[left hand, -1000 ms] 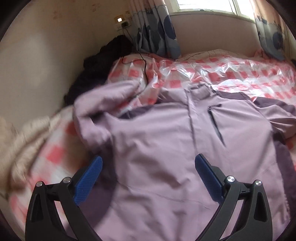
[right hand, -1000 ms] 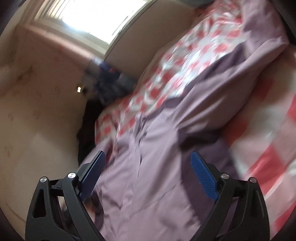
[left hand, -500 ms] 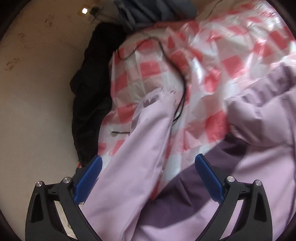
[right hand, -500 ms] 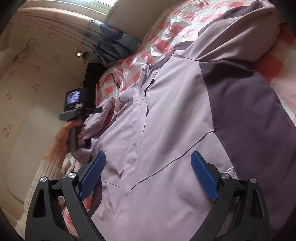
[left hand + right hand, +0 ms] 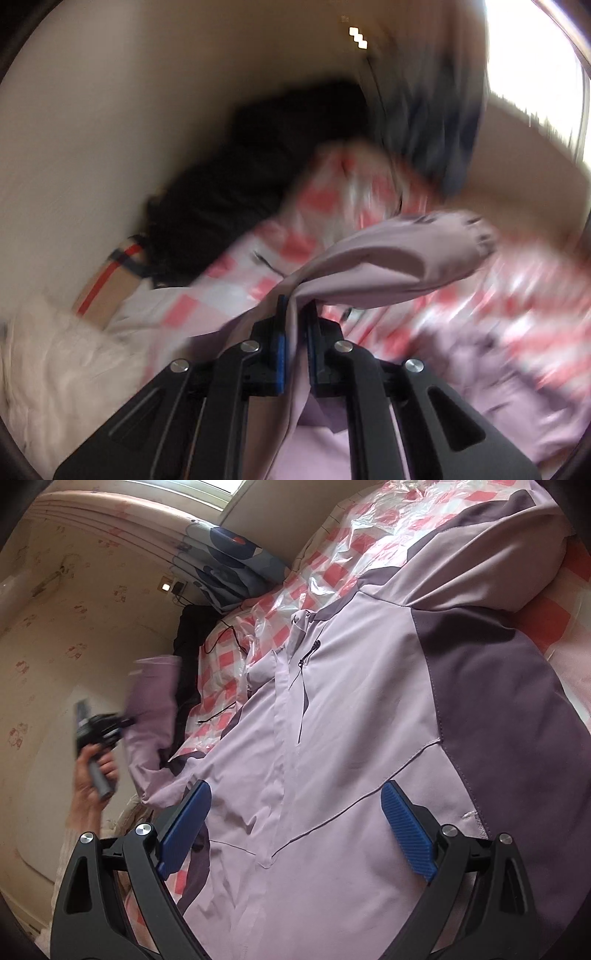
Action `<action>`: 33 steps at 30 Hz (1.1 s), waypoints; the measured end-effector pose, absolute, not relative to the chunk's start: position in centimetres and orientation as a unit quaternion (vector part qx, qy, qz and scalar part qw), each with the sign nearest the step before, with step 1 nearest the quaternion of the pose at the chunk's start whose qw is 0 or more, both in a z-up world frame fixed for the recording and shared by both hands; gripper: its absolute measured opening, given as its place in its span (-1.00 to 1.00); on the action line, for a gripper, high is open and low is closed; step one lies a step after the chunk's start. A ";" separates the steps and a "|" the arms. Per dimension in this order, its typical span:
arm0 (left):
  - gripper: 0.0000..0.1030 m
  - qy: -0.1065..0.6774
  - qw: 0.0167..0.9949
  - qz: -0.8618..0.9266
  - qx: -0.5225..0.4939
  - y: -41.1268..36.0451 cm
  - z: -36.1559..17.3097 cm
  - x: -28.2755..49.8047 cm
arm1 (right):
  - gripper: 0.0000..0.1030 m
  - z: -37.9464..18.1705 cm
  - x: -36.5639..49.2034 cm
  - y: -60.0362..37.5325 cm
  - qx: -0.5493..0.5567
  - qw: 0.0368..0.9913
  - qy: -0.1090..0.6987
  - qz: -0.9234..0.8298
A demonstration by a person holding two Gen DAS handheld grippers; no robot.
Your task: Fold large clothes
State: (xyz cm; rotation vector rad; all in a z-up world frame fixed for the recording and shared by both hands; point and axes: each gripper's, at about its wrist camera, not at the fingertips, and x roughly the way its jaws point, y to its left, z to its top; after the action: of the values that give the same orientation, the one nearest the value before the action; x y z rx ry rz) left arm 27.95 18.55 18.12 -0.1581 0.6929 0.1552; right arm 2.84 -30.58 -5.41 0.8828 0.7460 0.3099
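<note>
A lilac jacket (image 5: 354, 716) with dark purple side panels lies front-up on a bed with a red-and-white checked cover (image 5: 332, 550). My left gripper (image 5: 295, 314) is shut on the jacket's sleeve (image 5: 388, 262), which hangs lifted and blurred above the bed. From the right wrist view the same left gripper (image 5: 122, 723) shows at the far left in a person's hand (image 5: 92, 779), the sleeve (image 5: 151, 701) raised with it. My right gripper (image 5: 295, 830) stands open just above the jacket's lower front, with nothing between its blue pads (image 5: 406, 830).
A dark garment (image 5: 258, 177) is heaped against the wall at the bed's far corner. A blue patterned curtain (image 5: 236, 557) hangs by the window. A pale quilt (image 5: 55, 369) lies at the bed's left edge. A black cable (image 5: 229, 635) runs across the checked cover.
My left gripper closed on the sleeve and swung it up and left off the bed. My right gripper held nearly still above the jacket's front.
</note>
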 end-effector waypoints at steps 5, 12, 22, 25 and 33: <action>-0.77 0.324 0.903 0.168 -0.227 32.7 20.2 21.1 | 0.74 -5.4 2.8 -30.4 0.413 0.827 0.352 0.150; 0.45 0.330 0.852 0.256 -0.316 40.6 18.9 13.1 | 0.74 -5.7 2.4 -30.7 0.410 0.826 0.358 0.148; 0.86 0.327 0.929 0.013 -0.171 15.5 11.7 4.3 | 0.74 -4.8 1.8 -31.1 0.404 0.826 0.360 0.156; 0.86 0.352 0.920 -0.050 -0.166 6.4 6.2 4.6 | 0.74 -3.4 0.8 -34.2 0.426 0.831 0.329 0.141; 0.86 0.400 0.904 -0.118 -0.099 -8.0 -2.2 3.3 | 0.77 -3.1 -5.6 -53.5 0.528 0.816 0.227 -0.064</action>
State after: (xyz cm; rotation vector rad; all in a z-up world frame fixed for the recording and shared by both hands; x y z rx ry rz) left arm 3.30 -8.02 -2.17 -0.2036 0.8267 -0.2430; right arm -5.65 -53.45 -3.13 1.1268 0.4845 -0.1371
